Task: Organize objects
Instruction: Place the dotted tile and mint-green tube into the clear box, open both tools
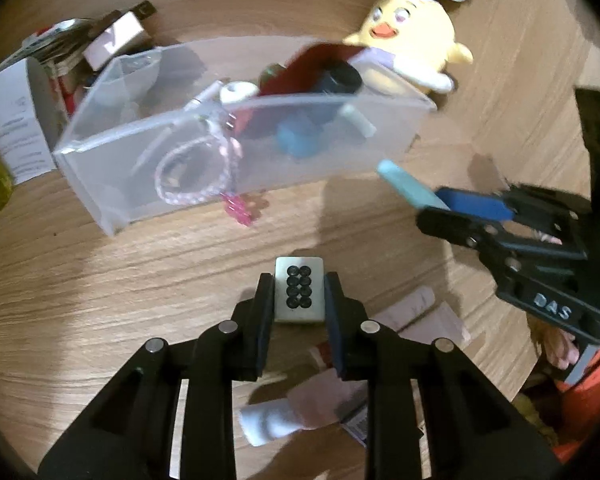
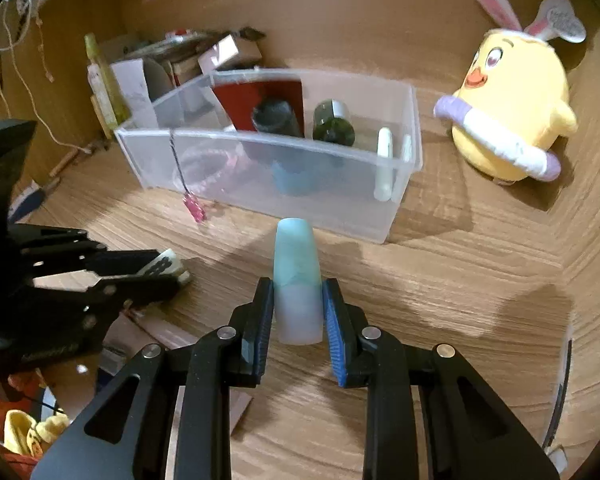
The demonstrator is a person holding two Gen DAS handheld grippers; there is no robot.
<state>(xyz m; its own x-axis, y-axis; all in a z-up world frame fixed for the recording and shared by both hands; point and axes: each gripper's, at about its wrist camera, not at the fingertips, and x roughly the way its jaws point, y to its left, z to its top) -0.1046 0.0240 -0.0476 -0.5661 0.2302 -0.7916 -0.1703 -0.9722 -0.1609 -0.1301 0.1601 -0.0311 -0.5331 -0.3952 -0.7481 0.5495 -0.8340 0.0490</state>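
Wooden tabletop [image 1: 100, 300]. My left gripper [image 1: 299, 294] is clamped on a mahjong tile [image 1: 299, 290] near me; my right gripper [image 2: 298, 304] is clamped on a pale blue tube [image 2: 297, 280]. A clear bin [image 2: 300, 184] sits beyond, with a yellow plush chick [image 2: 512, 112] to its right.

A yellow chick plush [image 2: 512, 116] with bunny ears sits on the wooden table [image 2: 440, 288], right of the clutter.
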